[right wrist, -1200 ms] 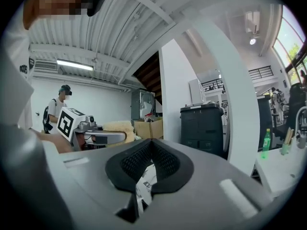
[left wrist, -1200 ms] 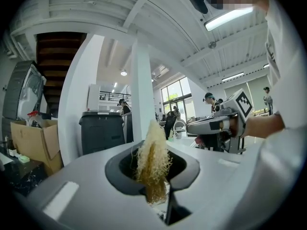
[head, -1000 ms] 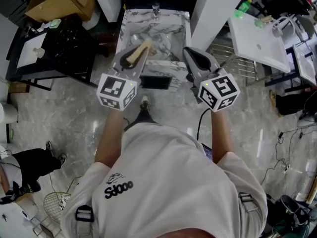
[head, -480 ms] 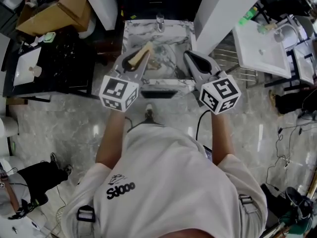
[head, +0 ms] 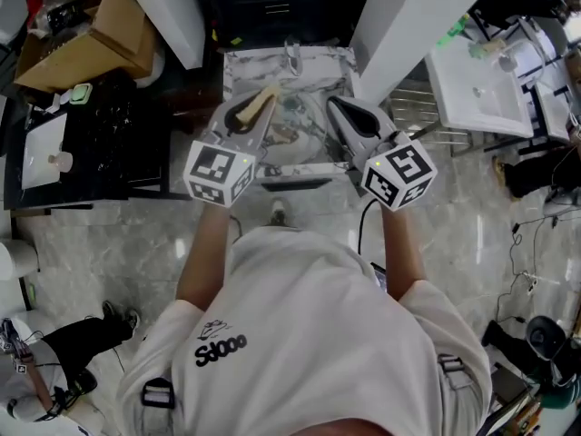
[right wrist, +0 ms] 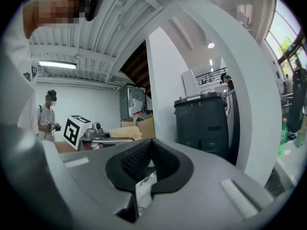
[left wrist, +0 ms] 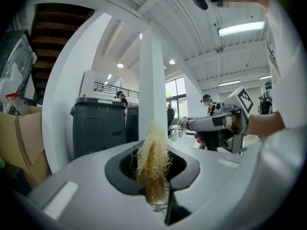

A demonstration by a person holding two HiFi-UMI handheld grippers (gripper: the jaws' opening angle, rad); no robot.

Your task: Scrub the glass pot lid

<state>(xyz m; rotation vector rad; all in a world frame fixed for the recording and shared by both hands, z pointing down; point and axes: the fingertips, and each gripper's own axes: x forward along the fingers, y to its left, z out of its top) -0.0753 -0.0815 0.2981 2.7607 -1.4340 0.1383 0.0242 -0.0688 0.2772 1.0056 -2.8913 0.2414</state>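
Lid [head: 292, 118] down in the marble sink [head: 238, 64], under the tap [head: 290, 51], seen between the two grippers from the head view; only faintly made out through glare, so exact tilt not clear. Just left of it and above the basin, left gripper [head: 256, 107], jaws clamped tight on a pale straw-coloured scrubber [head: 264, 101], fibres fanning out past the tips; the same tuft of scrubber [left wrist: 152, 159] standing up between the closed jaws of the left gripper [left wrist: 156, 195] in its own view. On the other side of the basin, right gripper [head: 339, 109], jaws pressed together with nothing between them, ribbed black pads [right wrist: 136, 162] meeting at the tip of the right gripper [right wrist: 148, 150]. Both tools held level, side by side, tips apart, marker cubes toward the body. Further out: white pillar [head: 408, 25] to the right of the sink, cardboard box [head: 100, 34] to the far left, dark bin [left wrist: 98, 128] beyond.
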